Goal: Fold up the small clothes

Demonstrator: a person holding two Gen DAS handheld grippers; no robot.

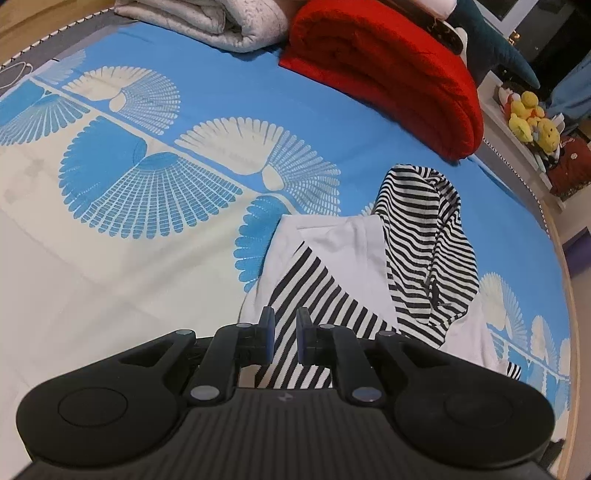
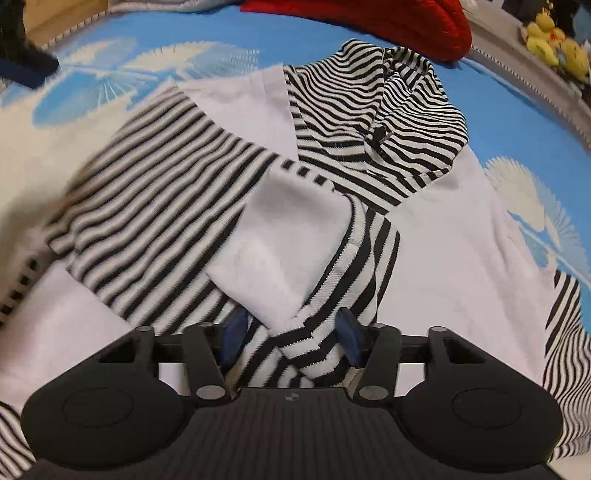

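Note:
A small hooded top with a white body [image 1: 340, 251] and a black-and-white striped hood [image 1: 417, 221] lies on the blue patterned bed sheet [image 1: 147, 177]. My left gripper [image 1: 285, 336] hovers at its left side with the pads almost together. One striped sleeve [image 1: 306, 284] lies across the body and shows through the slit, and I see no fabric pinched. My right gripper [image 2: 292, 341] is shut on the other striped sleeve [image 2: 369, 266], which is lifted and turned so its white inside [image 2: 288, 240] faces up over the body [image 2: 461, 229]. The hood [image 2: 369, 107] lies beyond it.
A rolled red blanket [image 1: 388, 70] and a folded grey quilt [image 1: 207, 22] lie at the far end of the bed. Yellow plush toys [image 1: 532, 118] sit on a shelf past the bed's right edge. The left gripper's dark tip [image 2: 26, 62] shows top left in the right wrist view.

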